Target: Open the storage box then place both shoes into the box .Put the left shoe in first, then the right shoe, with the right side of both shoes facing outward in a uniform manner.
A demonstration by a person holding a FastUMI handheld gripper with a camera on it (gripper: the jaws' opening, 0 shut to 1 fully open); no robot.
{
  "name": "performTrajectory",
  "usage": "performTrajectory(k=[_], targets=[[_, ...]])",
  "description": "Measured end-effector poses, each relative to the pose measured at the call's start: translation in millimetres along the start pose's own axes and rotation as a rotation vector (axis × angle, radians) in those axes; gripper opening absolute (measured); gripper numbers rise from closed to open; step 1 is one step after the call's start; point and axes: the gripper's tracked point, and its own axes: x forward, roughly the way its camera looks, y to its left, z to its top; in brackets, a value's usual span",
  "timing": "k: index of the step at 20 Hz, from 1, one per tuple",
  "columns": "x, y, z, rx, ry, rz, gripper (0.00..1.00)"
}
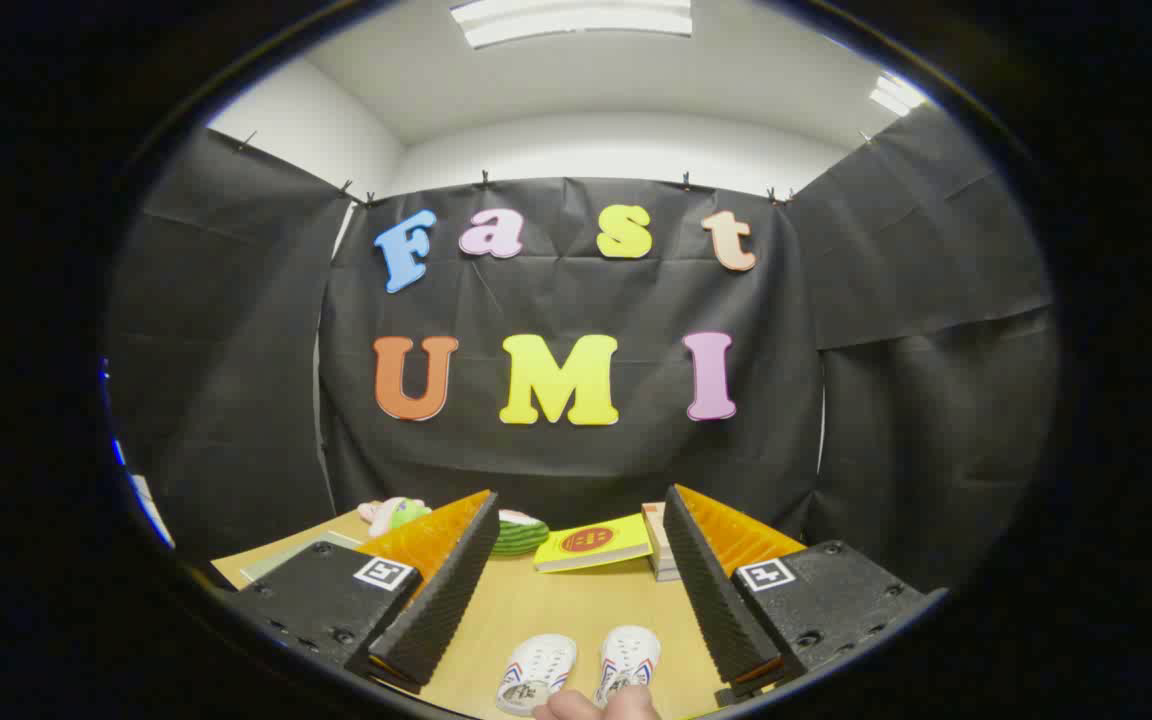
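Gripper [576, 590] spread wide above a pair of white shoes.

Fingers stand well apart, holding nothing. Between them, low on the wooden table [556, 610], lie the left shoe [536, 673] and right shoe [628, 661] side by side, a hand [596, 705] touching them. Beyond the fingers: a yellow book [593, 543] and a green plush [519, 533].

Tool [576, 590], lower frame: two wedge-shaped fingers with ribbed inner faces, mounted on textured black blocks with visible screws; each block carries a square black-and-white marker. Fingers spread apart.
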Motion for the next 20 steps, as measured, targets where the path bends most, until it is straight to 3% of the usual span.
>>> performTrajectory(k=[20], targets=[[2, -6, -20, 0.010, 0.049, -0.003, 1.00]])
